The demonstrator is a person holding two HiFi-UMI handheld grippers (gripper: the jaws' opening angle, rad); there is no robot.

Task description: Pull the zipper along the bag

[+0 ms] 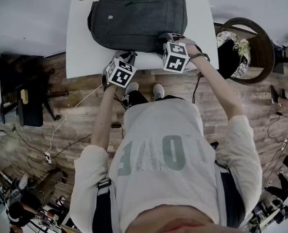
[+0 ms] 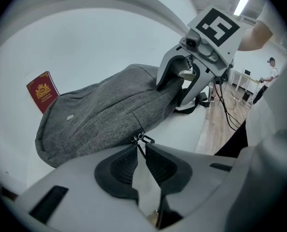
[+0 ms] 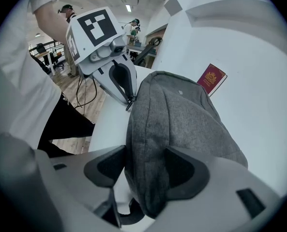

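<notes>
A dark grey backpack (image 1: pixel 134 18) lies flat on the white table (image 1: pixel 80 57). At the bag's near edge, my left gripper (image 1: pixel 128 56) is shut on the zipper pull (image 2: pixel 142 139); its pads meet just behind the slider (image 2: pixel 139 151). My right gripper (image 1: pixel 171 37) clamps the near right corner of the bag, and a thick fold of grey fabric (image 3: pixel 182 115) fills the gap between its pads (image 3: pixel 145 170). From the left gripper view the right gripper (image 2: pixel 182 88) shows biting the bag's end. The right gripper view shows the left gripper (image 3: pixel 128 100) at the zipper.
A red booklet (image 2: pixel 43 91) stands behind the bag by the wall. The table's front edge runs just under both grippers. A round wicker chair (image 1: pixel 260 47) stands to the right. Cables (image 1: pixel 61 125) trail over the wooden floor.
</notes>
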